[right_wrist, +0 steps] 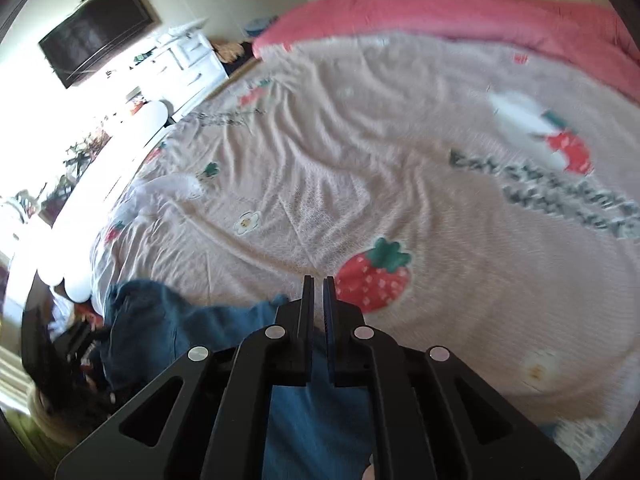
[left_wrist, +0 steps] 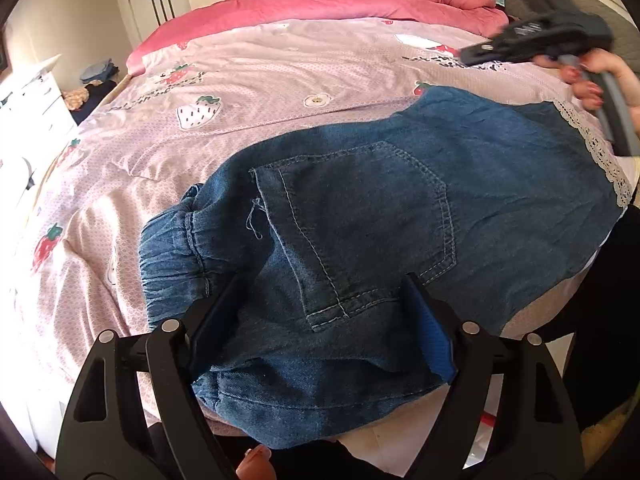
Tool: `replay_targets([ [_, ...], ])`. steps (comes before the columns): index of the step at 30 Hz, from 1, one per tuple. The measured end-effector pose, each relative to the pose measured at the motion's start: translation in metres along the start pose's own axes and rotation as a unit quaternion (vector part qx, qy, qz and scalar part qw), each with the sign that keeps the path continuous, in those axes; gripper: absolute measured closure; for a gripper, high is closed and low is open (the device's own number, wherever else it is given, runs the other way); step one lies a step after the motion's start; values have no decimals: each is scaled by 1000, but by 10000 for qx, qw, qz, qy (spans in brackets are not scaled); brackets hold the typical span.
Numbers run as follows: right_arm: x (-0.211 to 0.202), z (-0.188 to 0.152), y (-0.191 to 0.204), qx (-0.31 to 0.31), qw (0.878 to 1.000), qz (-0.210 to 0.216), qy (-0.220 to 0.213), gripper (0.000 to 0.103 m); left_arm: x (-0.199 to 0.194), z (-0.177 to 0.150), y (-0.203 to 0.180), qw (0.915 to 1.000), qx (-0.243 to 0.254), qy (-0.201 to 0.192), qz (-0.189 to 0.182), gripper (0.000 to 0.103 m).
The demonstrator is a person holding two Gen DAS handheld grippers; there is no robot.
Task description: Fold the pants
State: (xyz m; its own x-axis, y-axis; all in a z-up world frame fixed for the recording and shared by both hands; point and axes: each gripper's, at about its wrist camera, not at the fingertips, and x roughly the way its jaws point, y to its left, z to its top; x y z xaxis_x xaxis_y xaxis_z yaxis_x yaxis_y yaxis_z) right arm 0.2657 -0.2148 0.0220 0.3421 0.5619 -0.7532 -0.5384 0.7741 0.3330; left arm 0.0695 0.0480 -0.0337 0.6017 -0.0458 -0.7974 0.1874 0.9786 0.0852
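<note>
Left gripper (left_wrist: 322,320) fingers wide apart, straddling the pants (left_wrist: 360,220) near the waistband, gripping nothing. Right gripper (right_wrist: 318,296) nearly closed, empty, tips over the bed (right_wrist: 360,152). Pants lie flat, lower centre of the left view, partly folded. Soft, light denim, likely droops; pinch hems or waistband edge.

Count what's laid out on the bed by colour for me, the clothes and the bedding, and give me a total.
Blue: 1, the denim pants
Pale pink with strawberries: 1, the bedspread
Deep pink: 1, the quilt bunched along the far side
Total: 3
</note>
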Motion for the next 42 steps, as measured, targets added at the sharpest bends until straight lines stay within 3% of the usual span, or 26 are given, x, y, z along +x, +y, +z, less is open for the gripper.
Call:
replay_targets([
  [1,-9,-5,-3,-6,10000,0,-41,87,-5,1,-1,10000,-14,-30,-17,29],
  [3,-29,-20,-12,52,9998,-138,-164,60,-14,3,-1,9999,-48,-107,-82,27],
  [8,-90,-63,-66,592,9934,-808,-564,59,-53,23,-12,9972,-22,-617,-411,21],
  [12,-117,-89,-115,1252,9828,-1210,-624,54,-54,53,-33,9941,147,-858,-640,16],
  [17,-121,-106,-144,1760,9775,-1020,-555,54,-5,93,-70,9914,174,-686,-1097,16],
  [25,-91,-95,-152,2093,9758,-506,-373,51,58,118,-105,9908,-12,-207,-1337,16],
  [26,-88,-93,-152,2116,9756,-472,-340,57,64,120,-106,9908,-57,-183,-1338,16],
  [27,-86,-93,-152,2106,9757,-503,-321,79,66,120,-105,9909,-74,-178,-1331,16],
  [30,-85,-93,-151,2076,9760,-550,-360,97,81,124,-104,9935,-158,-99,-1122,16],
  [33,-96,-99,-155,2044,9735,-908,-484,97,95,125,-100,9960,-208,55,-870,16],
  [42,-81,-106,-157,1777,9760,-1205,-361,94,107,124,-98,9976,-126,91,-671,16],
])
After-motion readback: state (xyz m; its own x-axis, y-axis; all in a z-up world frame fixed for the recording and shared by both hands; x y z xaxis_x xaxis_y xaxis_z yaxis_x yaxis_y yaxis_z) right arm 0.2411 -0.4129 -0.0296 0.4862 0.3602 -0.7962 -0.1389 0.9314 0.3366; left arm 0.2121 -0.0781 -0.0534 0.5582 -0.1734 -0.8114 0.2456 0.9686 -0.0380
